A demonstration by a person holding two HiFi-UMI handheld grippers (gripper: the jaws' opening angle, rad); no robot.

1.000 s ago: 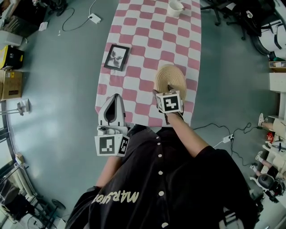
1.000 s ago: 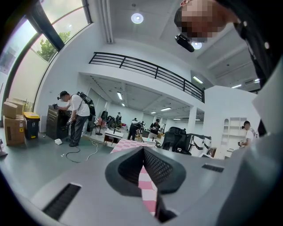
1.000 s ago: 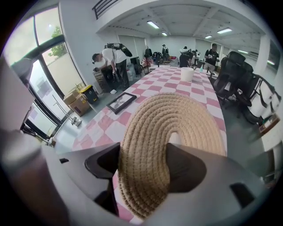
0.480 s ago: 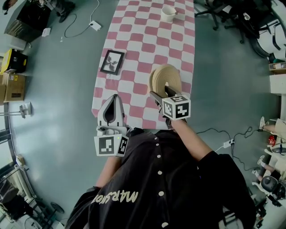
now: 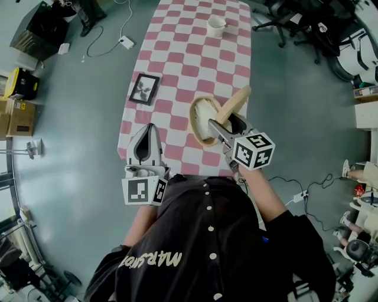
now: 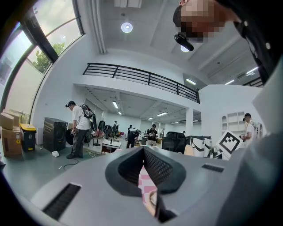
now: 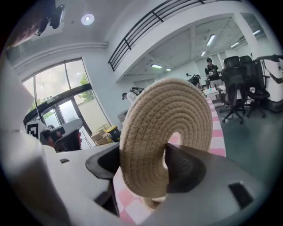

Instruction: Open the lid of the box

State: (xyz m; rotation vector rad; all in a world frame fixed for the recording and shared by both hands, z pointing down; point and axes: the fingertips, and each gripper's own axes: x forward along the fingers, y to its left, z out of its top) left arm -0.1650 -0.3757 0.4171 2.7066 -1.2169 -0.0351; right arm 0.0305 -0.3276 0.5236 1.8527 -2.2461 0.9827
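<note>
**Inspector:** Container status?

**Assessor:** The rope basket [image 5: 193, 121] stands on the pink-and-white checked tablecloth [image 5: 195, 53], near the table's near end and toward its right edge. Its mouth is uncovered. The inside shows pale, and I cannot tell what it holds.

**Inspector:** And the lid?

**Assessor:** The coiled-rope lid [image 5: 235, 101] is off the basket. It is held tilted on edge over the basket's right side. The right gripper [image 5: 224, 122] is clamped on it. In the right gripper view the lid [image 7: 163, 132] fills the gap of the right gripper [image 7: 141, 163], with one dark pad pressed against each face. Checked cloth shows below the disc.

**Inspector:** Left gripper?

**Assessor:** The left gripper [image 5: 150, 127] sits over the table's near left corner, well apart from the basket. Its jaws are together at the tips. The left gripper view confirms it: the left gripper [image 6: 143, 150] has its pads meeting at the front, with only a sliver of cloth seen behind them.

**Inspector:** Other items on the table?

**Assessor:** A black picture frame [image 5: 144, 89] lies flat near the left edge, beyond the left gripper. A white mug [image 5: 216, 26] stands at the far end. Both are well apart from the basket, and nothing lies between the basket and either gripper.

**Inspector:** Surroundings?

**Assessor:** Cardboard boxes [image 5: 15, 115] and a yellow bin [image 5: 18, 82] stand on the floor to the left. A cable with a white adapter [image 5: 125, 41] lies near the far left corner. Office chairs [image 5: 283, 17] are at the far right.
</note>
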